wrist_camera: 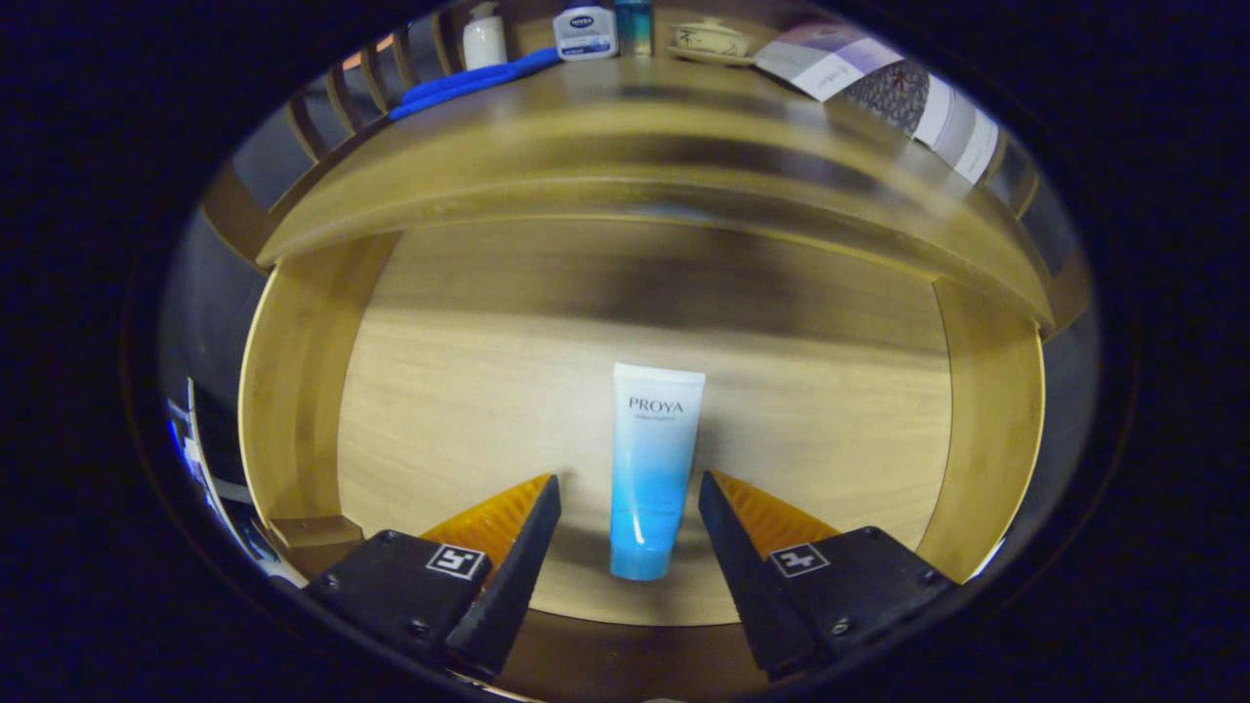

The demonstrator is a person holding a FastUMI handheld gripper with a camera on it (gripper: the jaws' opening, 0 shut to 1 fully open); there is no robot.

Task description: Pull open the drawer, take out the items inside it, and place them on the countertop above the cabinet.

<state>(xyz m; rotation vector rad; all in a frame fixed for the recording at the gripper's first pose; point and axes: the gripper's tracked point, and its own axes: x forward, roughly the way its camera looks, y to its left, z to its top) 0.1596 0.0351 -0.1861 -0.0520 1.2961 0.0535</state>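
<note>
The wooden drawer (293,391) is pulled open below me, and I look down into it. A white-and-blue tube (652,469) lies flat on the drawer floor, cap end toward me. My gripper (630,480) is open, its two fingers standing either side of the tube's lower half with a gap on each side, not touching it. The countertop (625,127) above the cabinet curves across beyond the drawer.
On the countertop stand a white pump bottle (483,37), a white jar (584,31), a teal bottle (633,27) and a lidded ceramic bowl (711,39). A blue toothbrush-like item (469,83) lies at its left, papers (879,88) at its right. Wooden rails back the countertop.
</note>
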